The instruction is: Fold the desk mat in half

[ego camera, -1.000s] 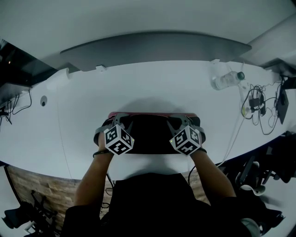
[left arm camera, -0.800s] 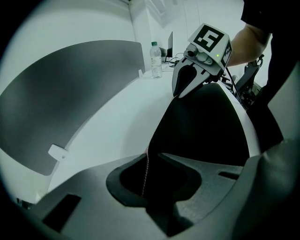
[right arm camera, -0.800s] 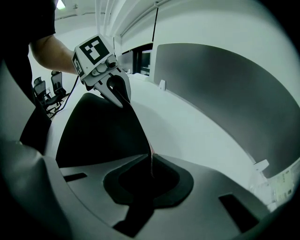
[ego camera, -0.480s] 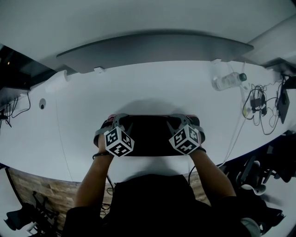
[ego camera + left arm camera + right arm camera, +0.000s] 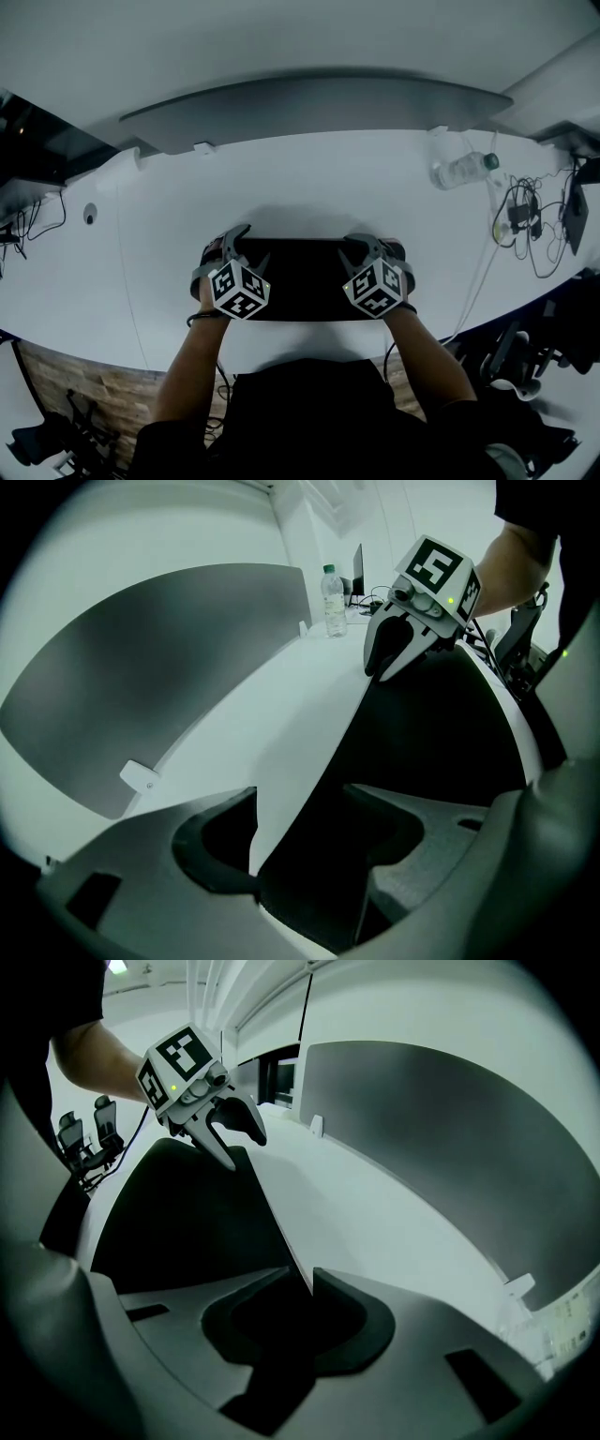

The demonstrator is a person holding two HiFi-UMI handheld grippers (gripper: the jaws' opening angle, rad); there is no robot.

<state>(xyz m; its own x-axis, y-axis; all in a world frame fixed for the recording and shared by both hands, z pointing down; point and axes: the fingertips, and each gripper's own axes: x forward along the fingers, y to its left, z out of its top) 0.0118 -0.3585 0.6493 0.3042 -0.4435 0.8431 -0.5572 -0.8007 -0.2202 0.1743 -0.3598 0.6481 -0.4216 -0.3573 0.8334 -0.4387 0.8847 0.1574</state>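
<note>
- Head view is showing the white desk (image 5: 309, 178) filling most of the picture, with a grey partition panel (image 5: 309, 98) running along its far side at 12 o'clock.
- The black desk mat (image 5: 305, 277) is lying on the desk a little toward 6 o'clock from the middle, close to the person. It is looking already doubled over, with one dark layer resting flat on the other.
- The left gripper (image 5: 236, 244) is standing at the mat's 10 o'clock corner. Its jaws have just been opening and are now standing wide apart, so the claw is released. The mat's edge is passing between them, but the pads are not pressing it.
- The right gripper (image 5: 372, 246) is standing at the 2 o'clock corner. Its jaws have just been opening too, but only a little. The thin edge is sitting between them and seems no longer pinched.
- A plastic bottle (image 5: 459, 171) is lying at 2 o'clock, well apart from the mat, with cables (image 5: 520, 211) beside it.
- I am judging that the fold itself is done. What is remaining is drawing both grippers clear and seeing whether the edges are lying together.
</note>
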